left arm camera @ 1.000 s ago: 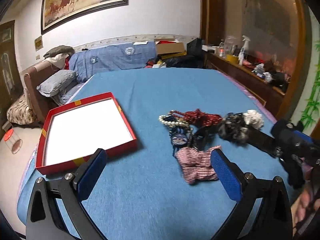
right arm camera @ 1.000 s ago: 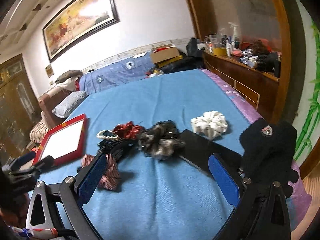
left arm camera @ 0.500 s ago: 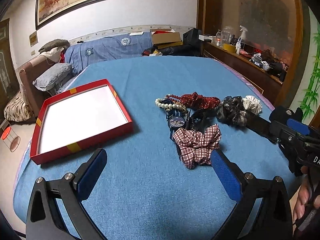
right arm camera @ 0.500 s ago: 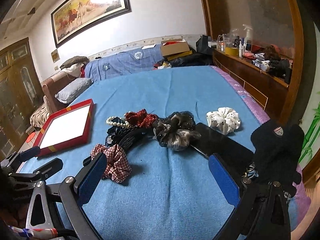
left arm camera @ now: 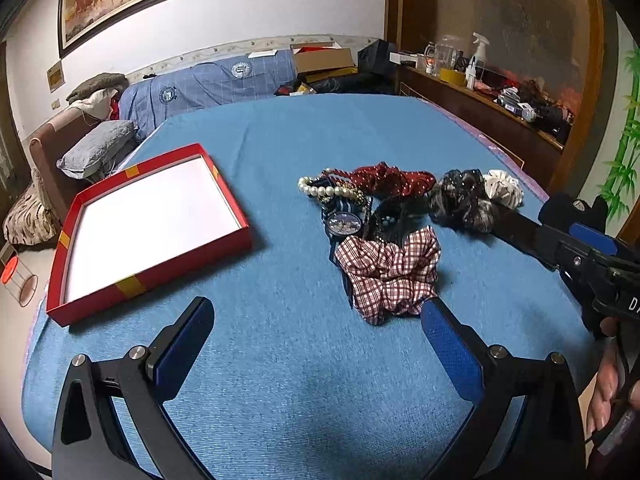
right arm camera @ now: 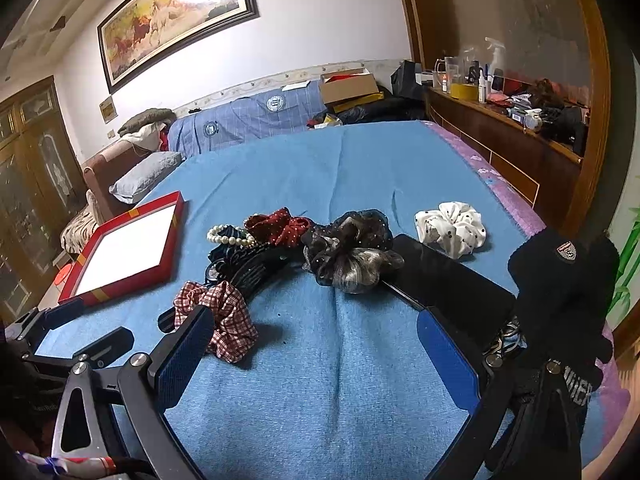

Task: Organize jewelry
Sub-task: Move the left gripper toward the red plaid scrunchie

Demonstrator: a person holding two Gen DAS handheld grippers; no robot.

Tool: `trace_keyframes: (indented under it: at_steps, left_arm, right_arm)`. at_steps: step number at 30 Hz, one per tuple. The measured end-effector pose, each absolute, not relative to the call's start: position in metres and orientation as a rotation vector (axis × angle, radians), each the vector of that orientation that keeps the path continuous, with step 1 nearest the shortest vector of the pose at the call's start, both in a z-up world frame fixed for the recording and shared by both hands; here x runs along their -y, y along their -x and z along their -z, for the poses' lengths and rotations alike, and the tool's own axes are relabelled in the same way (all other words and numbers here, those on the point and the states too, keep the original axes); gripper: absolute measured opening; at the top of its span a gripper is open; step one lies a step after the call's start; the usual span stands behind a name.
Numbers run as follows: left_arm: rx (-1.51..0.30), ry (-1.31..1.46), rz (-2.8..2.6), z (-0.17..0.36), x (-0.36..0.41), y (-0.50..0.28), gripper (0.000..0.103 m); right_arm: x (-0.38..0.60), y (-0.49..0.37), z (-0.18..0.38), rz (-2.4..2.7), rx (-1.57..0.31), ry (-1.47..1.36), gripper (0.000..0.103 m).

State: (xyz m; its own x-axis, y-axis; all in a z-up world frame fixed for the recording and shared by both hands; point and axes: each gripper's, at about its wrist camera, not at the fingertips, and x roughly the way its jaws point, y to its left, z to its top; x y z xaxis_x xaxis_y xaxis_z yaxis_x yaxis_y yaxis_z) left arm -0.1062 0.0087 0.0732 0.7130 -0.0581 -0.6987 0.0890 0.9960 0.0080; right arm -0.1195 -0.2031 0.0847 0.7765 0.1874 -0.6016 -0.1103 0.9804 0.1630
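Observation:
A pile of accessories lies on the blue bedspread: a plaid scrunchie (left arm camera: 390,276) (right arm camera: 224,318), a watch (left arm camera: 344,225), a pearl bracelet (left arm camera: 318,190) (right arm camera: 226,236), a red dotted scrunchie (left arm camera: 392,178) (right arm camera: 280,226), a dark grey scrunchie (left arm camera: 464,202) (right arm camera: 348,256) and a white dotted scrunchie (left arm camera: 502,188) (right arm camera: 450,228). An empty red box (left arm camera: 140,220) (right arm camera: 128,252) with a white floor sits to the left. My left gripper (left arm camera: 316,328) is open and empty, just short of the plaid scrunchie. My right gripper (right arm camera: 314,328) is open and empty, near the pile's front.
A black phone (right arm camera: 444,276) lies right of the grey scrunchie. A black knit glove (right arm camera: 560,280) lies at the bed's right edge. A wooden shelf (right arm camera: 520,128) with bottles runs along the right. A sofa (left arm camera: 80,128) with pillows stands far left.
Both grippers have drawn back and tilted down a little, so the pile and box sit lower and clearer in view. Nothing was picked up; both stay open.

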Motion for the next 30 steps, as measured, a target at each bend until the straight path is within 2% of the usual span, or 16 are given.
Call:
trace_keyframes:
  at_steps: [21,23,25,30]
  left_arm:
    - [-0.856,-0.014,0.142,-0.048,-0.004,0.083,0.103]
    - [-0.866,0.007,0.166,-0.044,-0.003,0.08,0.091]
    - [-0.88,0.021,0.182,-0.04,-0.002,0.076,0.086]
    - [-0.9,0.041,0.223,-0.031,0.006,0.062,0.08]
  right_arm:
    - [0.218,0.104,-0.068,-0.139,-0.682,-0.144,0.103]
    - [0.221,0.102,-0.067,-0.136,-0.683,-0.157,0.103]
    - [0.226,0.1,-0.065,-0.132,-0.685,-0.175,0.103]
    - [0.233,0.096,-0.061,-0.126,-0.692,-0.191,0.103]
